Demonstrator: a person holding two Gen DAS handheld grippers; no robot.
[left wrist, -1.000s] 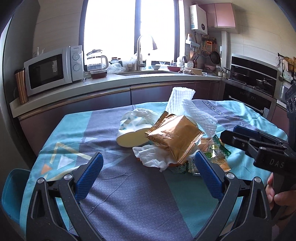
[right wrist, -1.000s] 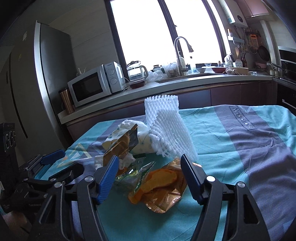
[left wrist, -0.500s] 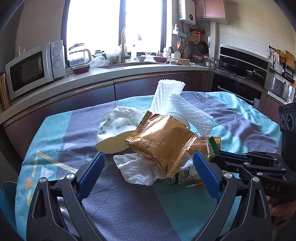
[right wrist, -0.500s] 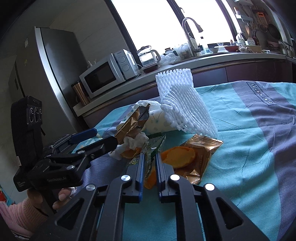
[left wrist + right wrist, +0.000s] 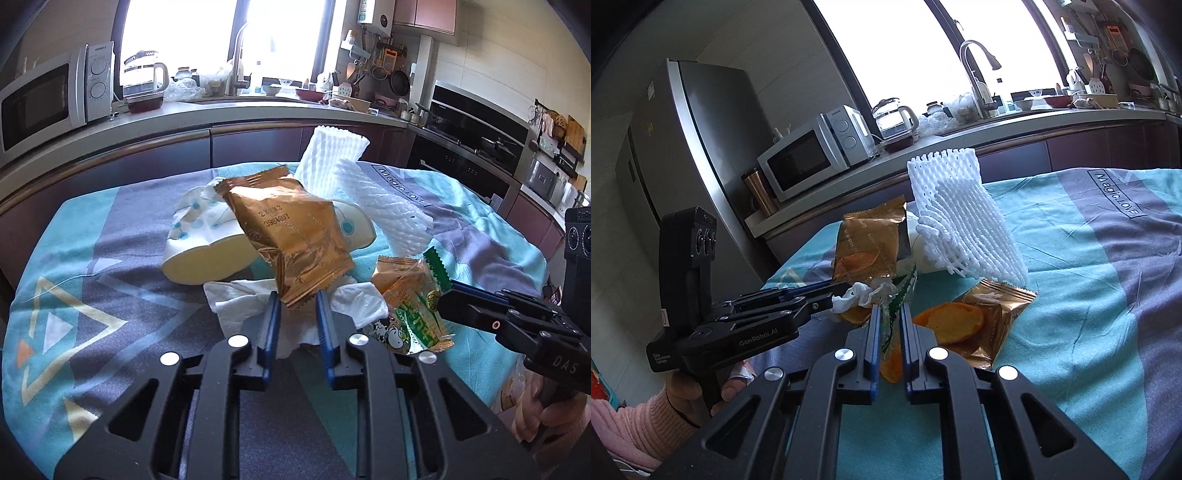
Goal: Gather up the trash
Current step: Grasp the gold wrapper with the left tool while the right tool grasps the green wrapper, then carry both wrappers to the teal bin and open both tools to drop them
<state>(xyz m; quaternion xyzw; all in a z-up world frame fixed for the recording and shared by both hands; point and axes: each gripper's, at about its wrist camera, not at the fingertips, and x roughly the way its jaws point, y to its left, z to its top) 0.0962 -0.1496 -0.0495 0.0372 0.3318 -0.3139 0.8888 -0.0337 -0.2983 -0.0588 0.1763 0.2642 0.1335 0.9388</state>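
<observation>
Left gripper (image 5: 295,306): jaws just closed in, pinching lower edge of gold wrapper (image 5: 291,236) with white tissue (image 5: 240,306) beneath.
Right gripper (image 5: 888,325): jaws narrowed to a slit, clamped on green-edged clear wrapper (image 5: 892,314).
Left wrist view only: flattened paper cup (image 5: 207,243) behind gold wrapper; cow print on green-edged wrapper; oven and hanging pans at right.
Right wrist view only: orange peel (image 5: 949,317) on open gold packet (image 5: 993,317); pink sleeve (image 5: 635,424) at lower left; refrigerator (image 5: 665,166) and copper tumbler (image 5: 759,192).
Both views: white foam net (image 5: 960,214) leaning behind the heap.
Surface: table under teal and grey cloth (image 5: 110,266), trash heaped mid-table.
Room: kitchen, microwave (image 5: 812,155), glass kettle, tap, bright window.
</observation>
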